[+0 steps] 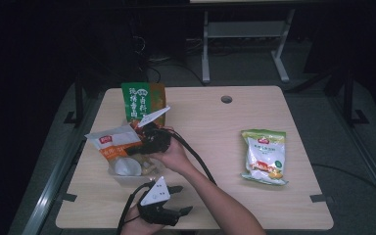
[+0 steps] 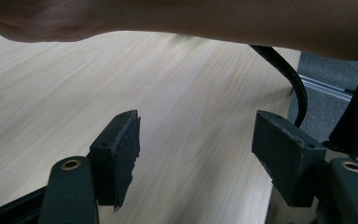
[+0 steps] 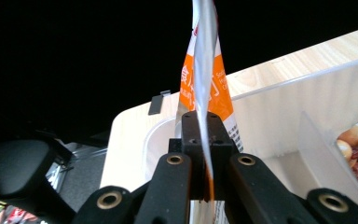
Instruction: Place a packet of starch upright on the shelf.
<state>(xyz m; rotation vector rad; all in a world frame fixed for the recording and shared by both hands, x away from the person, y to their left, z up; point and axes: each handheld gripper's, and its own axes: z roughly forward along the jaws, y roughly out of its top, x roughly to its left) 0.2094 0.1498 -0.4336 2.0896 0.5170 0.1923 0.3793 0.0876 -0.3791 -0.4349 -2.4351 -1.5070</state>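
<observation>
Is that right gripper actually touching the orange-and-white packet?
Touching. In the right gripper view, the right gripper has its jaws shut on the thin edge of the packet, with no gap on either side.

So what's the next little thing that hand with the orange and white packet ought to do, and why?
Probably lower it a little further, then open the jaws. The right gripper is shut on the edge of the orange and white packet, held over the clear plastic bin, while the left gripper waits open and empty.
</observation>
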